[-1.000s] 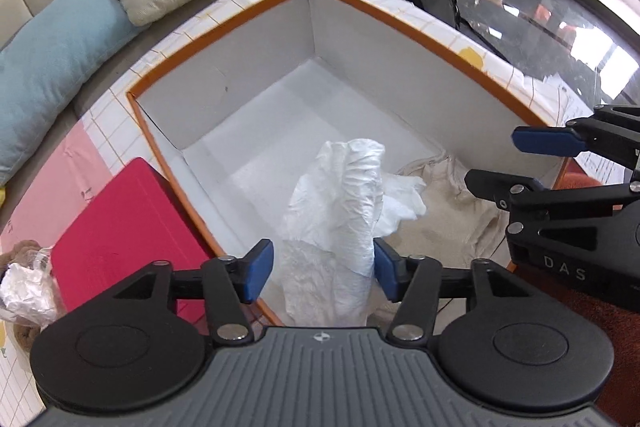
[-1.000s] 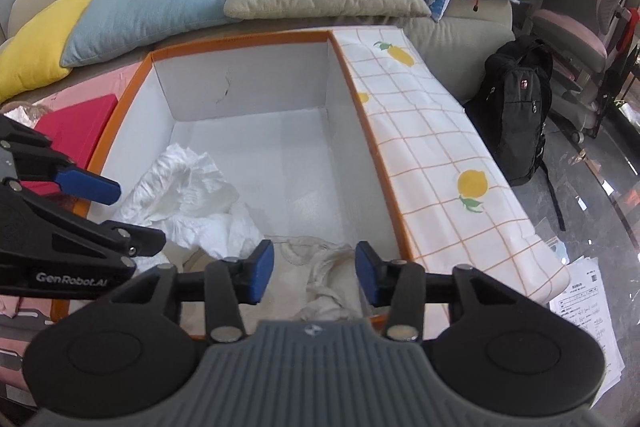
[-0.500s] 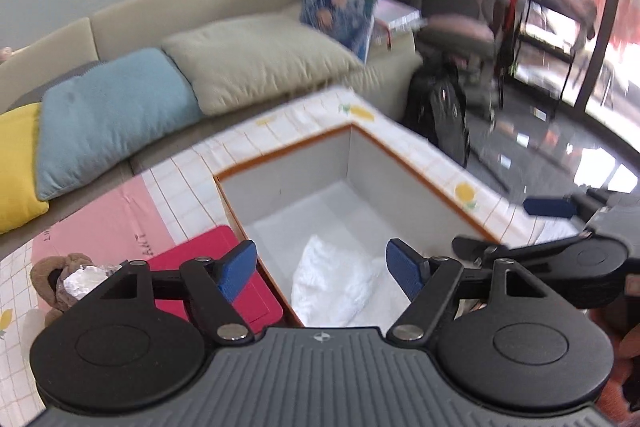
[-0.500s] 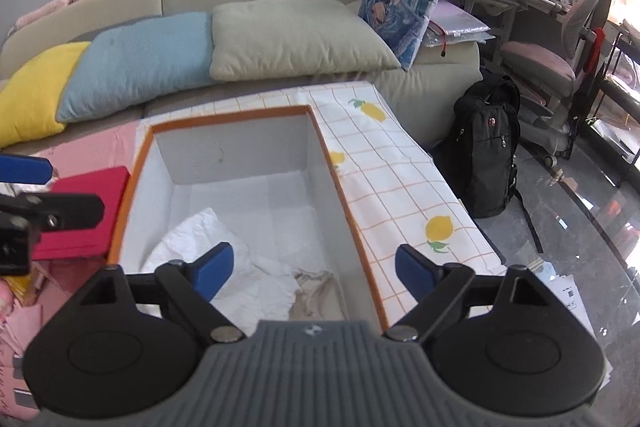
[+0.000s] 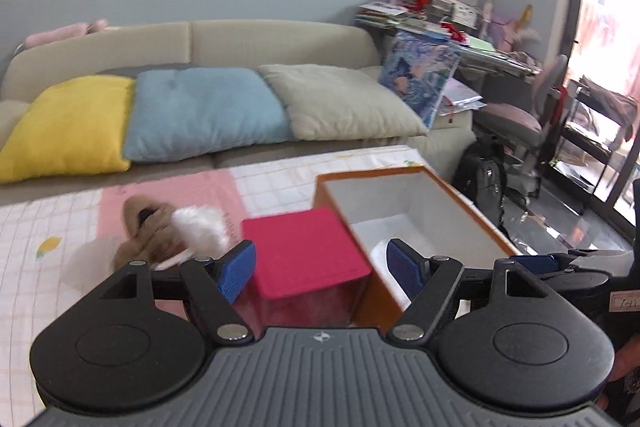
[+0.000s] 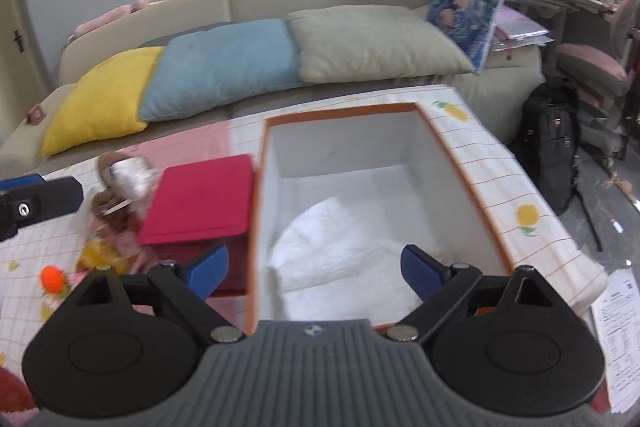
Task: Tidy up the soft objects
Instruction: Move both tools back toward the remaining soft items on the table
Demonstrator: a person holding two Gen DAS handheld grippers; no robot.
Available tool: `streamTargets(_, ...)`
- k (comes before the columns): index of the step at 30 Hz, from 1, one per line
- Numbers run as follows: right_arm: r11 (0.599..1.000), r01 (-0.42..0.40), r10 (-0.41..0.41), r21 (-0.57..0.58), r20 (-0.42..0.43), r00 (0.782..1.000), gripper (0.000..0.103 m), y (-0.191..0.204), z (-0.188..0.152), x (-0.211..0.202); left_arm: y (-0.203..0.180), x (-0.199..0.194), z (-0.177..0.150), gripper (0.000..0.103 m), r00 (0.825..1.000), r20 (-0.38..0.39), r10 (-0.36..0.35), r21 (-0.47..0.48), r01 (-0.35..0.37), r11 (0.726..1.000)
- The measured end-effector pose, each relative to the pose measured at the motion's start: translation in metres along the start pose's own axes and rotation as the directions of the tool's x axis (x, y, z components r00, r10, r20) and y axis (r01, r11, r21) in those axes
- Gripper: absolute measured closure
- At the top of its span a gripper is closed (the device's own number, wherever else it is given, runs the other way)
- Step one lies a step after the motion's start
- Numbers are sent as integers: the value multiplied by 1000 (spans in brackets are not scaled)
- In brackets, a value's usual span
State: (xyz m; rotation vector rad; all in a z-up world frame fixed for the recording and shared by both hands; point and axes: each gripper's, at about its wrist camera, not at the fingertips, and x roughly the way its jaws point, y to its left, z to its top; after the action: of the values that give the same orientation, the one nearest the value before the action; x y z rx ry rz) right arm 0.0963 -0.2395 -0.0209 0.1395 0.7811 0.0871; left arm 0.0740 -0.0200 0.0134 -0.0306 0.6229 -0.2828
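An orange-rimmed white box [image 6: 460, 163] stands on the checked cloth with a white garment [image 6: 340, 247] lying in it; the box also shows in the left wrist view [image 5: 472, 215]. My right gripper [image 6: 316, 267] is open and empty, raised above the box's near end. My left gripper [image 5: 322, 267] is open and empty, raised over a red box [image 5: 304, 255] left of the white box. A brown plush toy with white stuffing [image 5: 160, 231] lies left of the red box; it also shows in the right wrist view [image 6: 124, 179].
A sofa with yellow [image 5: 68, 123], blue [image 5: 200, 111] and grey [image 5: 344, 99] cushions runs along the back. A small orange toy [image 6: 52, 277] and other soft items lie at the cloth's left. A black backpack [image 6: 552, 143] stands on the floor at right.
Both grippers have let go, opened wide and risen up and back from the box. The white garment now lies in the box. The left view has swung left toward the plush toy.
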Motion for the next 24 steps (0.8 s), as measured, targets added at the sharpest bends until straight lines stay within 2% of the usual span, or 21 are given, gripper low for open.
streamTargets(5, 991, -108, 105, -84, -39, 994, 11, 42, -11, 0, 36, -10, -28, 16, 996, -79, 50, -80, -56, 995)
streamTargets(9, 967, -174, 168, -185, -52, 984, 11, 77, -20, -1, 67, -19, -47, 17, 987, -141, 80, -159, -102, 982)
streamTargets(15, 903, -198, 197, -382, -42, 980, 13, 126, -33, 6, 109, -31, -70, 18, 976, -170, 134, -268, -176, 947)
streamTargets(17, 886, -215, 209, -410, -60, 976, 18, 136, -34, 13, 120, -34, -77, 18, 972, -176, 155, -290, -202, 935)
streamTargets(21, 857, -233, 209, -459, -102, 972, 21, 156, -42, 31, 136, -35, -86, 20, 966, -192, 175, -314, -229, 921)
streamTargets(24, 837, -248, 203, -487, -143, 969, 28, 168, -48, 47, 143, -30, -89, 21, 962, -193, 196, -292, -247, 924)
